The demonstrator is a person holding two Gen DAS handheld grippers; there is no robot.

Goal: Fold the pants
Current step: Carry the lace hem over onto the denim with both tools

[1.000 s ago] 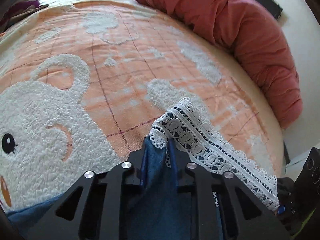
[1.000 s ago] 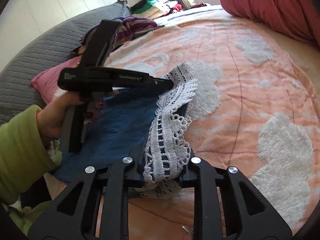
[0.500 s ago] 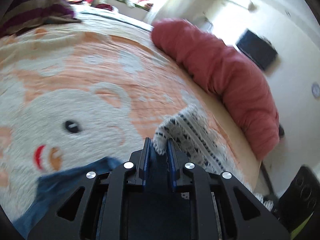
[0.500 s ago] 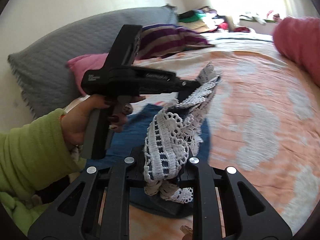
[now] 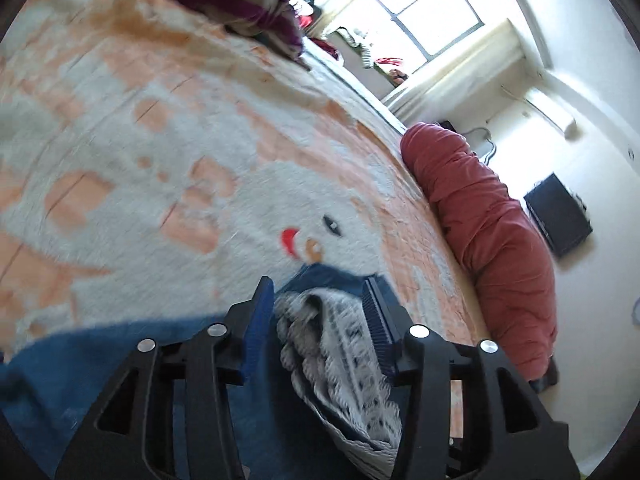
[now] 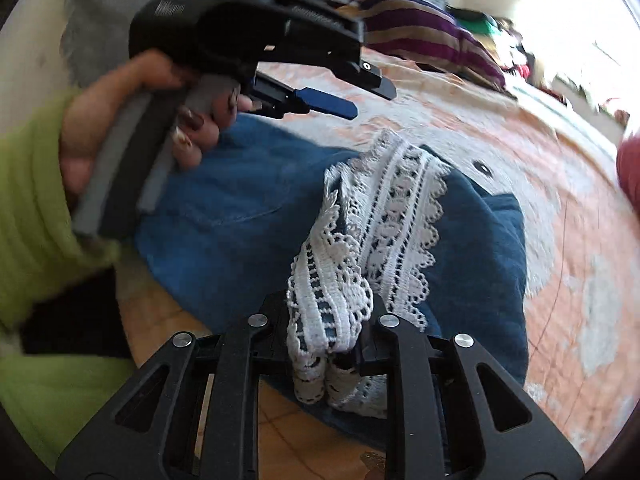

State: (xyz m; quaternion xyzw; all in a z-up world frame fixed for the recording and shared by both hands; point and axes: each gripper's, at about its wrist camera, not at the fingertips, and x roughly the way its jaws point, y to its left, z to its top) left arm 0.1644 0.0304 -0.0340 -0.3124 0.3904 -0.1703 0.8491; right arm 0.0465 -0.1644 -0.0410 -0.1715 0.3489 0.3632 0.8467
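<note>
One pair of blue pants [image 6: 248, 208] – two lace cuffs, two claws, one red bolster [image 5: 492, 232], one grey pillow [image 6: 96, 20].

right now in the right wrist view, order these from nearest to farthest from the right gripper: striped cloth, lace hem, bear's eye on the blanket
1. The lace hem, clamped between the fingers of the right gripper, bottom centre.
2. The bear's eye, a dark spot on the blanket up and to the right, past the jeans.
3. The striped cloth, top centre at the blanket's far edge.
</note>
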